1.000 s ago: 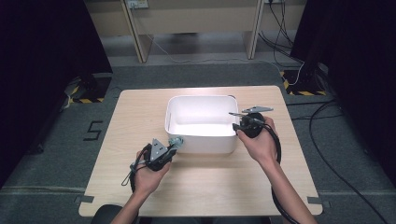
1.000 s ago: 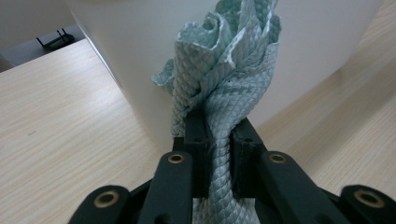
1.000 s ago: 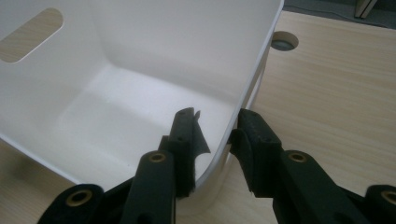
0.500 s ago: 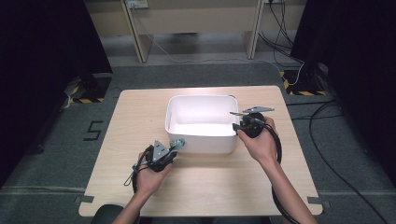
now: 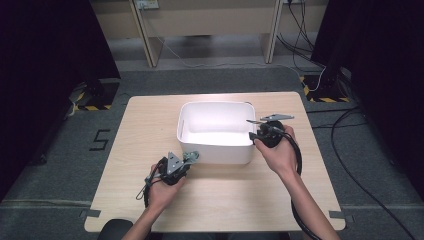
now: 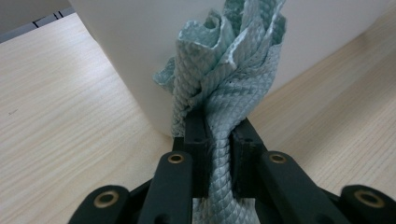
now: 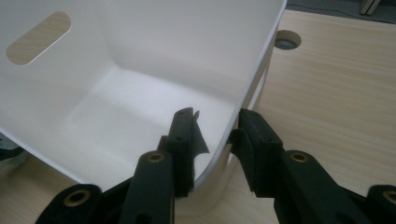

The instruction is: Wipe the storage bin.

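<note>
The left claw (image 6: 219, 140) is clenched on a pale green cloth (image 6: 229, 79) with a woven diamond pattern. The cloth is pinched between the two black jaws, and its loose part stands up above them in crumpled folds. In the left gripper view, the cloth is just in front of the outer wall of a white bin (image 6: 140, 51), very near the bin's rounded corner; I cannot tell if it touches the wall. In the high view, the left claw (image 5: 192, 156) is low over the counter (image 5: 150, 125), at the near left corner of the white bin (image 5: 192, 145).

The right claw (image 7: 217, 130) is at the right rim of the white bin (image 7: 140, 56). One jaw is inside the bin and the other jaw is outside, so the wall stands between them. The jaws are partly apart, and I cannot tell if the pads press on the wall. In the high view, the right claw (image 5: 253, 136) is at the near right corner of the bin. The inside of the bin is plain white, with an oval handle slot (image 7: 39, 31) in the far wall.
</note>
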Motion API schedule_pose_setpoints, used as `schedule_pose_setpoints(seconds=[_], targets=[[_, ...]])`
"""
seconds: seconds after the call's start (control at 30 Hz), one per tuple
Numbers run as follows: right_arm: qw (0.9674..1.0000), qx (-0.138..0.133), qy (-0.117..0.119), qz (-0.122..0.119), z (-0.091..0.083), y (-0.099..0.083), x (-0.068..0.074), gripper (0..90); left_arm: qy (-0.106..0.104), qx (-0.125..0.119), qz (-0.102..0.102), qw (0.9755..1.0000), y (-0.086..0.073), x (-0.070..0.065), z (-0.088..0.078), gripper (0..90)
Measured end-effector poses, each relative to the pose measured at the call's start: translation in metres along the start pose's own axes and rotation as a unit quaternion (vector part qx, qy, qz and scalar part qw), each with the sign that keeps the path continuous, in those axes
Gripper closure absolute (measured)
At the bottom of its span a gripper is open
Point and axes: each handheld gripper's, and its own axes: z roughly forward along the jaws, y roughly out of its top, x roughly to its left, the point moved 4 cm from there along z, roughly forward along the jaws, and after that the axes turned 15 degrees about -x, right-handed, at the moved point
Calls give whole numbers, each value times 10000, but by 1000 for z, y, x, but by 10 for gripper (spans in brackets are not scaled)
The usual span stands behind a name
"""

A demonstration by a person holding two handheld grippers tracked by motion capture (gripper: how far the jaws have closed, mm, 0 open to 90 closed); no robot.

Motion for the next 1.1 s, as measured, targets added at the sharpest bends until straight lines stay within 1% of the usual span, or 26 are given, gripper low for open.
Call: schedule_pose_setpoints(seconds=[0.53,0.77,0.8,0.97,1.1], targets=[[10000,18,19,36,0,0,-1,676,-1,203,-16,9998,-8,0,8,793],[10000,25,26,74,-1,0,0,675,-40,373,-29,9993,-13,0,12,793],[10000,22,25,56,-1,0,-1,675,-37,350,-55,9994,-14,-1,13,793],[10000,14,37,64,0,0,-1,674,-50,414,-63,9991,-15,0,13,793],[9999,15,96,143,1,1,-3,673,-55,450,-70,9989,-14,0,13,793]])
